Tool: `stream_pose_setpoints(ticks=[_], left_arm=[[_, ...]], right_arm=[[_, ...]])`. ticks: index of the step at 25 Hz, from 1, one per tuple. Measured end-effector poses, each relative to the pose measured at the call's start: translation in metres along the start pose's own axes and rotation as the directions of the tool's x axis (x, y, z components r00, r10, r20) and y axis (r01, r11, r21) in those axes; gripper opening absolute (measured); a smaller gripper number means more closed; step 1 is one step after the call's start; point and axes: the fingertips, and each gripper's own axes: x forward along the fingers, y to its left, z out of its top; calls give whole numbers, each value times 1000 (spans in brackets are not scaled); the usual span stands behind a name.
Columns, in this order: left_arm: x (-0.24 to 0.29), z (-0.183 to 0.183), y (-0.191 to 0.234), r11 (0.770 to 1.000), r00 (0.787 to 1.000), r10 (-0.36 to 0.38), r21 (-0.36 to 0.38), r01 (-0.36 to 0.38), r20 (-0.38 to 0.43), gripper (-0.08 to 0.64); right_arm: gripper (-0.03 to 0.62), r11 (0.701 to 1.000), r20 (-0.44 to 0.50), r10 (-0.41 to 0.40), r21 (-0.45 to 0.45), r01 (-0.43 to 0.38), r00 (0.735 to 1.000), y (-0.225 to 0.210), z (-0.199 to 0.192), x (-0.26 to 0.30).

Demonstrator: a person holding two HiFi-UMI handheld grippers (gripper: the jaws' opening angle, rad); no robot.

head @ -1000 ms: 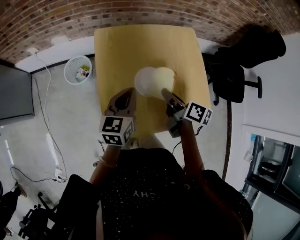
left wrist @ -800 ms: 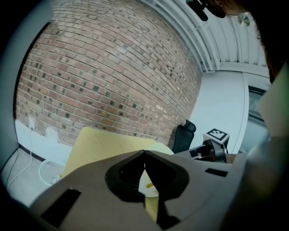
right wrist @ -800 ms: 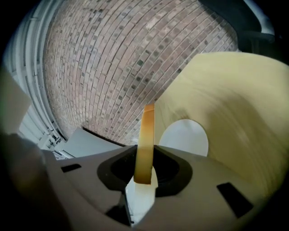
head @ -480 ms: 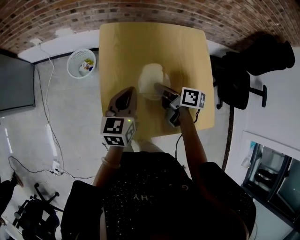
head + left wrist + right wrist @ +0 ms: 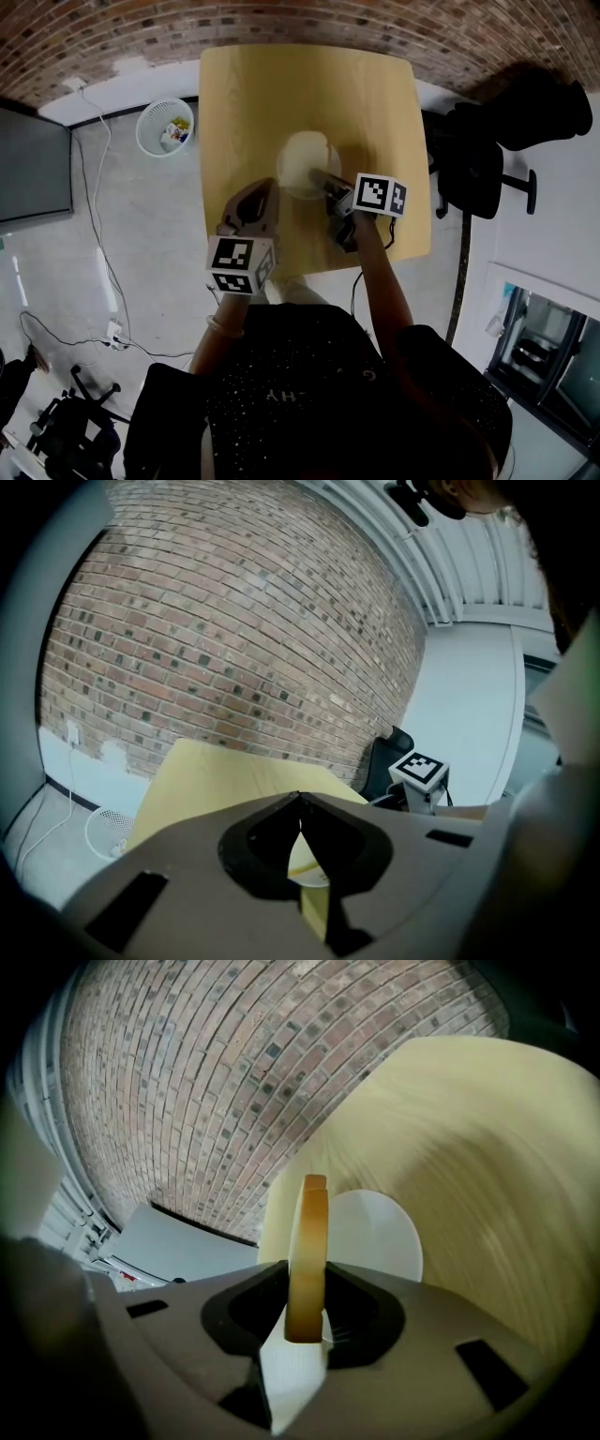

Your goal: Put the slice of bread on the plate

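My right gripper (image 5: 307,1314) is shut on the slice of bread (image 5: 307,1241), which stands on edge between the jaws, tan crust toward the camera. Just beyond it a white round plate (image 5: 377,1234) lies on the yellow table (image 5: 487,1166). From the head view the right gripper (image 5: 319,175) reaches over the near rim of the plate (image 5: 298,152); the slice itself is hard to pick out there. My left gripper (image 5: 253,199) hovers over the table's near left part, short of the plate. In its own view the left gripper (image 5: 300,801) has its tips touching and holds nothing.
A white waste basket (image 5: 164,127) stands on the floor left of the table. A black office chair (image 5: 487,141) is at the right. A brick wall runs behind. A dark panel (image 5: 33,169) and cables lie on the floor at the left.
My right gripper has come down and forward with the bread, from beside the plate to over its near rim. The left gripper has hardly moved.
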Motion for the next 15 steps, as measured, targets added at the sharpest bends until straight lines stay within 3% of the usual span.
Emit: stream_pose_setpoints(ticks=[5,11,15], left_arm=[[-1,3,-3,1000,1000,-5,10,5,-4,9],[-4,4,-6,1000,1000,-17,26,17,-7,9],[-2,4,-15,998,999,-35,43,35,-9,9]], right_arm=[[122,997,31,-79,-19,80,996,-7,2,-2],[265,977,93,-201,-56,206,975,-17,5,-15],[281,964,173,-251,-43,262,952,-25,14,-39]])
